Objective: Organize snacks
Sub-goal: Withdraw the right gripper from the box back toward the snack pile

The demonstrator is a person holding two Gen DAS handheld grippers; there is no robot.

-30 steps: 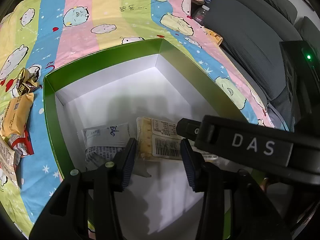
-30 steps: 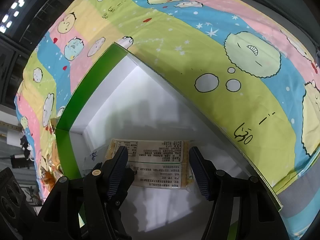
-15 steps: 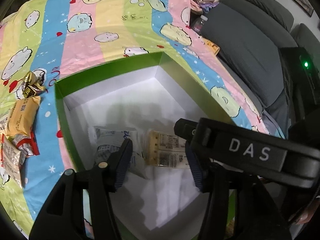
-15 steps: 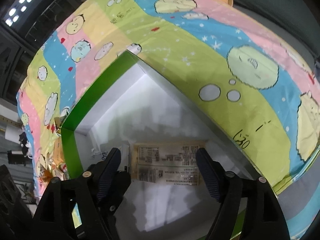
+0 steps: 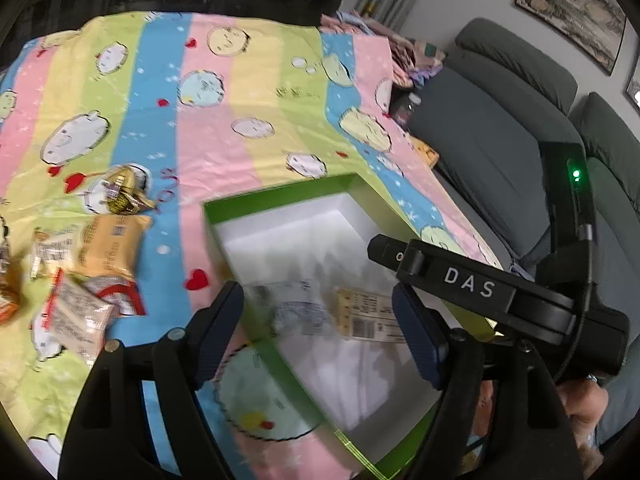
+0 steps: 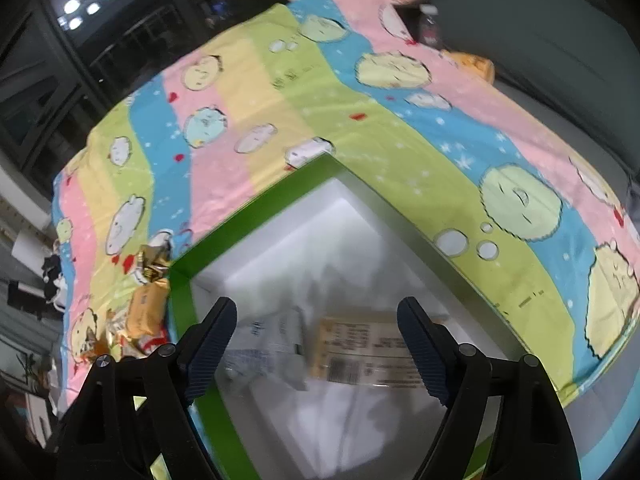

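Left wrist view, both hand-held grippers [image 5: 318, 326] [image 6: 316, 340] just opening, empty, packets' [image 5: 370, 314] print blurred.

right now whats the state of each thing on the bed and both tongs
green box: open, no lid on
white packet: lying in the box
yellow packet: lying in the box, label up, beside the white one
loose snacks: on the bedsheet, outside the box
left tongs: open, just widened, empty
right tongs: open, just widened, empty

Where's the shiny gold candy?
The gold-wrapped candy lies on the striped sheet, left of the green box in the left wrist view, just beyond the orange snack packet.
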